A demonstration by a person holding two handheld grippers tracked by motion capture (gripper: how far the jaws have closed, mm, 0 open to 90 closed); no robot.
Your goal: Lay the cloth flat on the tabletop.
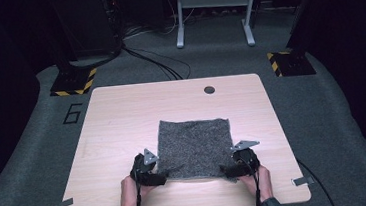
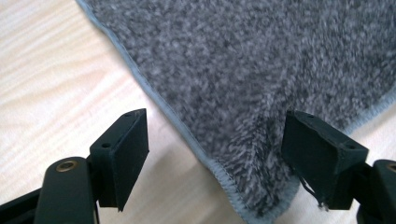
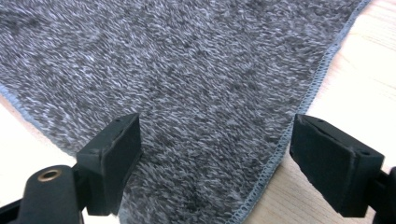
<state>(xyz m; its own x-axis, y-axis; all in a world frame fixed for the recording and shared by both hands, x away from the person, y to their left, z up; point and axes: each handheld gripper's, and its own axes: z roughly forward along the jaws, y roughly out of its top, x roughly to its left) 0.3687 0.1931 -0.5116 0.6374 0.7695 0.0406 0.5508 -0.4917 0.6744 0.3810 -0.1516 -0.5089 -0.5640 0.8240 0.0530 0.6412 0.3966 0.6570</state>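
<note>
A square grey fuzzy cloth [image 1: 195, 147] with a stitched hem lies flat on the wooden table [image 1: 121, 113]. My left gripper [image 1: 161, 176] sits at its near left corner and my right gripper [image 1: 227, 171] at its near right corner. In the left gripper view the cloth's corner [image 2: 252, 186] lies on the table between the wide-apart jaws of my left gripper [image 2: 215, 154], with neither pad pressing on it. In the right gripper view the cloth [image 3: 187, 93] spreads under my right gripper [image 3: 215, 163], whose jaws stand wide apart and free of it.
A round cable hole [image 1: 209, 89] is near the table's far edge. Tape strips [image 1: 303, 181] mark the near corners. Beyond the table on the carpeted floor are cables [image 1: 157, 60], a metal stand [image 1: 213, 10] and yellow-black striped bases [image 1: 74, 82].
</note>
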